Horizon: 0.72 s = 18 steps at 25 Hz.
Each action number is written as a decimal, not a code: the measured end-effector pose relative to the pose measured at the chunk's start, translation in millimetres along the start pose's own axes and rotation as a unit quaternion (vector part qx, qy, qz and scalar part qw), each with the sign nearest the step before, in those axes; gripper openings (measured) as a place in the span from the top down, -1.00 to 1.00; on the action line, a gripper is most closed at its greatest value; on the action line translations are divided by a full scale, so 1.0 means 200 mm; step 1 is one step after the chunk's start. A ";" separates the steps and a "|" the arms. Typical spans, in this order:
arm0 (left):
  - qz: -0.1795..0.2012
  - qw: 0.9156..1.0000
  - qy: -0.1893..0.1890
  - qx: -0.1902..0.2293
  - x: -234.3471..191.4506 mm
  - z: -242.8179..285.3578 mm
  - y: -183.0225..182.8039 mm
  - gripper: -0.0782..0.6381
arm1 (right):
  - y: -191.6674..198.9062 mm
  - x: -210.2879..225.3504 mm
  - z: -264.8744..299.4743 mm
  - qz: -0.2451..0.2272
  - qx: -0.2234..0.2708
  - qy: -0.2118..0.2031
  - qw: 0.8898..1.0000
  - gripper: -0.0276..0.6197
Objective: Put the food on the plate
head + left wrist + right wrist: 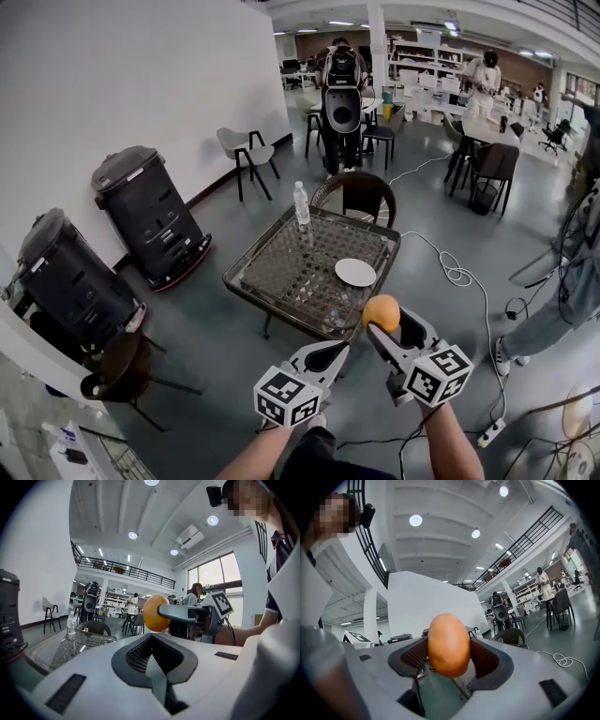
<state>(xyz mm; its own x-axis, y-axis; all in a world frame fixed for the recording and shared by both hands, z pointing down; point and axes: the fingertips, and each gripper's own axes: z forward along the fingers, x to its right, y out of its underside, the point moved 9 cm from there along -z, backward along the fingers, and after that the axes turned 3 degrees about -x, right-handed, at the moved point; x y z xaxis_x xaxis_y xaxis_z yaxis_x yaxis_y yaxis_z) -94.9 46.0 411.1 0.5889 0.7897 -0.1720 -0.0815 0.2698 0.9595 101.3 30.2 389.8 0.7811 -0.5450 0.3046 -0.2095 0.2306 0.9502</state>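
An orange, egg-shaped piece of food (382,313) is clamped between the jaws of my right gripper (385,325), which I hold up in front of me, short of the near edge of the table. The right gripper view shows the food (448,644) filling the gap between the dark pads (486,659). A white plate (355,272) lies bare on the wire-mesh table (281,267), at its near right. My left gripper (337,351) is beside the right one, shut with nothing in it. In the left gripper view the food (155,613) shows above the closed left gripper (151,641).
A water bottle (302,206) stands at the table's far edge, with a wicker chair (359,194) behind it. Two dark wheeled bins (148,214) stand along the left wall. Cables (458,275) lie on the floor to the right, and a person (572,281) stands there.
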 end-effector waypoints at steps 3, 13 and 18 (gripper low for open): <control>-0.004 1.000 0.010 -0.007 -0.19 0.07 -0.03 0.76 | -0.02 0.06 0.17 0.005 -0.005 0.012 1.000 0.01; -0.013 0.999 0.041 -0.014 -0.74 0.24 -0.14 0.76 | -0.07 0.20 0.69 0.006 -0.032 0.050 0.998 0.01; -0.021 0.998 0.058 -0.014 -0.94 0.31 -0.15 0.76 | -0.08 0.25 0.90 0.009 -0.038 0.060 0.997 0.01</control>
<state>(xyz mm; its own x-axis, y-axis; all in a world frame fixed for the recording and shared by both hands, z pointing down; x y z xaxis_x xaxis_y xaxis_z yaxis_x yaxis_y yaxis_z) -153.8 -144.5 428.0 0.4954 0.8353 -0.2385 -0.0817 0.3181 0.9445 39.2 -145.7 401.5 0.8435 -0.4406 0.3071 -0.1827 0.3025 0.9355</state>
